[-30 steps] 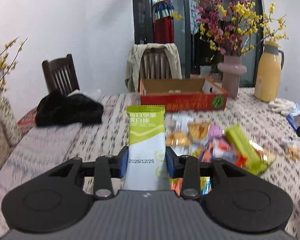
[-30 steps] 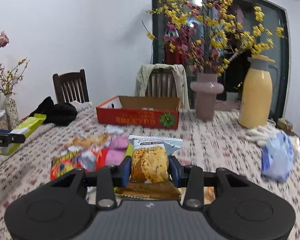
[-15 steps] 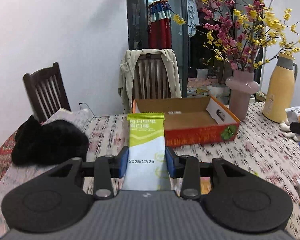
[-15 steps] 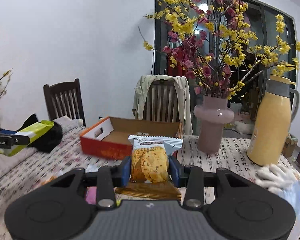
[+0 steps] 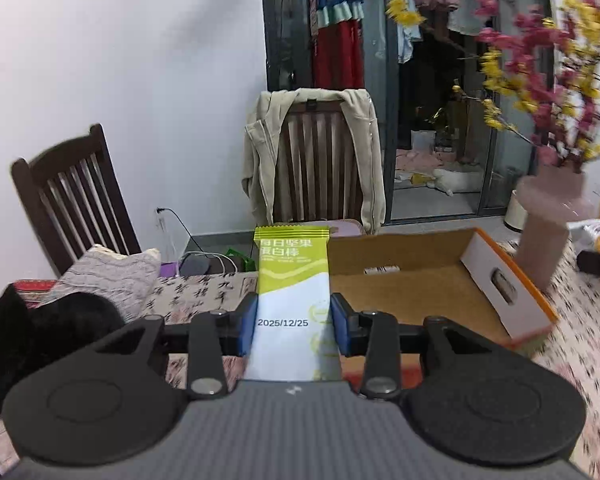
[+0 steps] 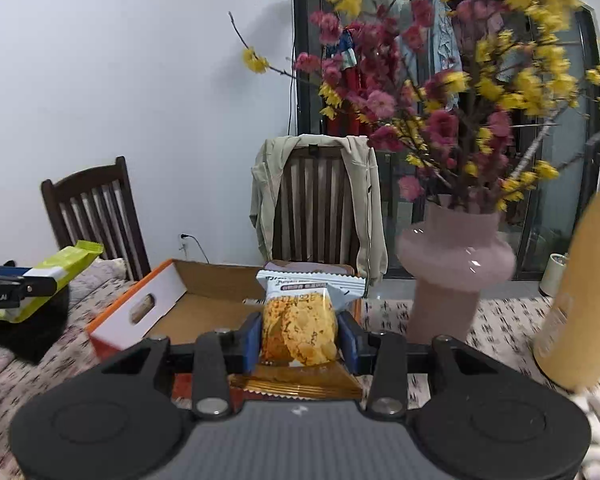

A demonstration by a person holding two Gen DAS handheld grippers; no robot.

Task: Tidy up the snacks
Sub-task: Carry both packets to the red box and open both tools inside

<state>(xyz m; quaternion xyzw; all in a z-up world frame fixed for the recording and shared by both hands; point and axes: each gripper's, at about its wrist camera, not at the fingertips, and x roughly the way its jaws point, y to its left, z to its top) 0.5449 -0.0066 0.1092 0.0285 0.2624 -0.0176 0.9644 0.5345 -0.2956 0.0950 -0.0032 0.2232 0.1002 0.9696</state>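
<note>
Holding snacks (image 5: 293,300) — box (image 5: 420,292) ahead

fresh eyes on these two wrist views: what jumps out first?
Each gripper clamps a snack in front of its own camera: the left gripper a green and white bar, the right gripper a cookie packet. Just beyond them sits an open cardboard box, and right of it a pink vase of red and yellow blossoms.
</note>
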